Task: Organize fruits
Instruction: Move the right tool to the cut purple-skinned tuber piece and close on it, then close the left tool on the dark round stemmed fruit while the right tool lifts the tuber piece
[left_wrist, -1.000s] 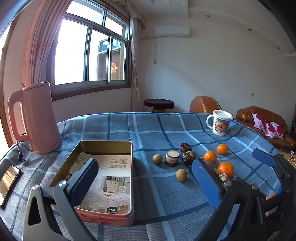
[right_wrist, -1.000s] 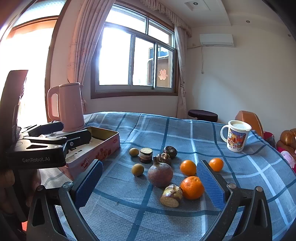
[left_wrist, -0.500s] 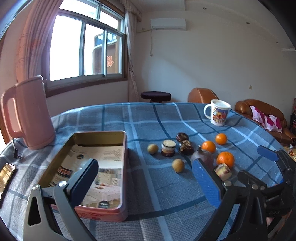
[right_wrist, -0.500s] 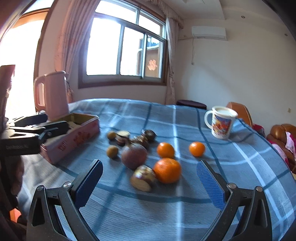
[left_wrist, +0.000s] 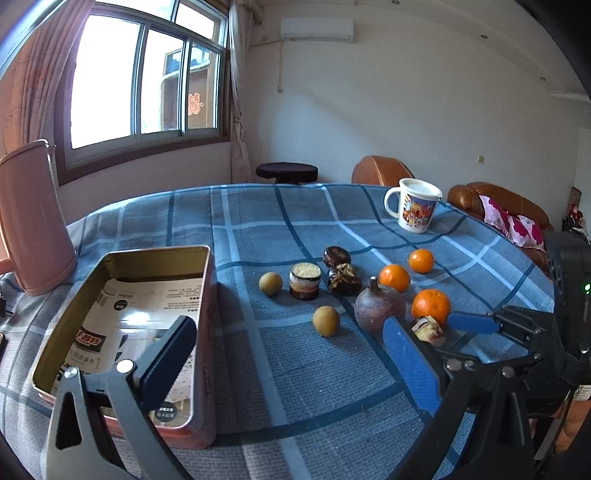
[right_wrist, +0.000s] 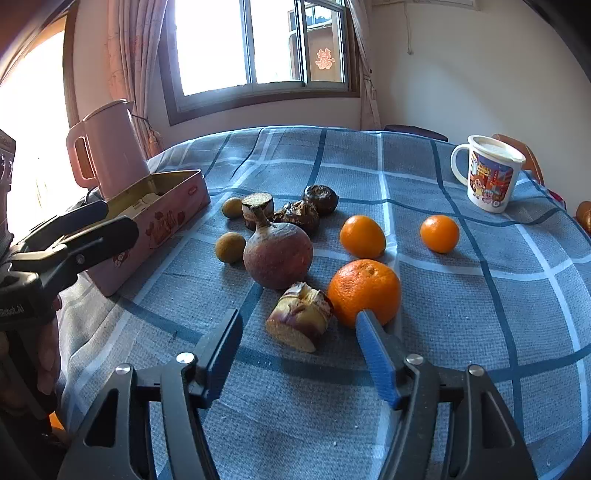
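Right gripper (right_wrist: 295, 338), jaws closing, nothing clamped; centre them on the cut piece (right_wrist: 300, 316), lower centre, clear of the orange (right_wrist: 364, 291).

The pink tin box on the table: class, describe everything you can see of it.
The pink tin box is a rectangular, lidless metal tin, pink outside with red printed motifs, gold-coloured inside. It lies flat on the checked blue tablecloth, a printed paper sheet lying inside; no fruit is in it. The pink kettle stands close behind; contact is unclear.
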